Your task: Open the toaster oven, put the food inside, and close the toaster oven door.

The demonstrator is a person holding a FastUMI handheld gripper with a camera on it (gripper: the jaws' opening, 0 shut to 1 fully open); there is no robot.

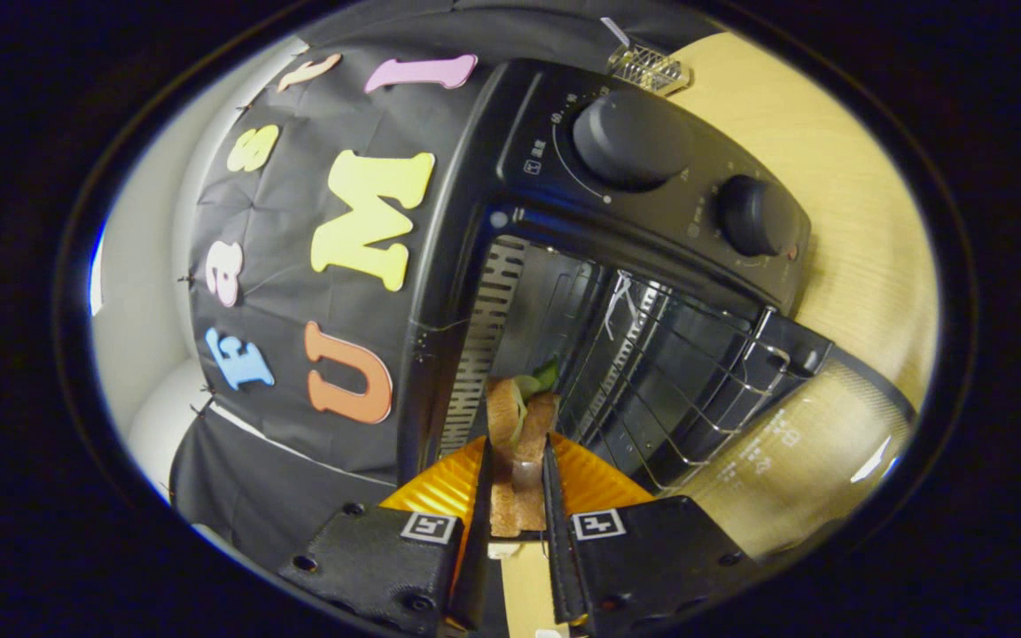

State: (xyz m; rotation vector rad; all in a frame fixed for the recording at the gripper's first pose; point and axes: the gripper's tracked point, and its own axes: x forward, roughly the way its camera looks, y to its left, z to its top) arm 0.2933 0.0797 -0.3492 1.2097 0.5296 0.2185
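Gripper (518, 483) is clamped on the sandwich (521, 443) — both fingers press its bread sides, w/ green leaf poking out the far end. Sandwich's long axis runs straight ahead along the fingers, its free end pointing into the toaster oven (617, 230).

Oven door (794, 443) is already down, glass panel lying flat beside the fingers on the wooden table (865, 221). Wire rack (697, 372) sits inside the cavity, just beyond and to one side of the sandwich tip. View is rolled, so the oven reads tilted; two knobs (630, 137) on the control panel above the opening.

Judgement: opening step done, insertion under way. What matters — cavity mouth lies dead ahead of the sandwich tip, so the move is prob. a straight push forward, then shift over onto the rack before letting go. Risk: tip catching the ribbed side wall (484, 354) close by
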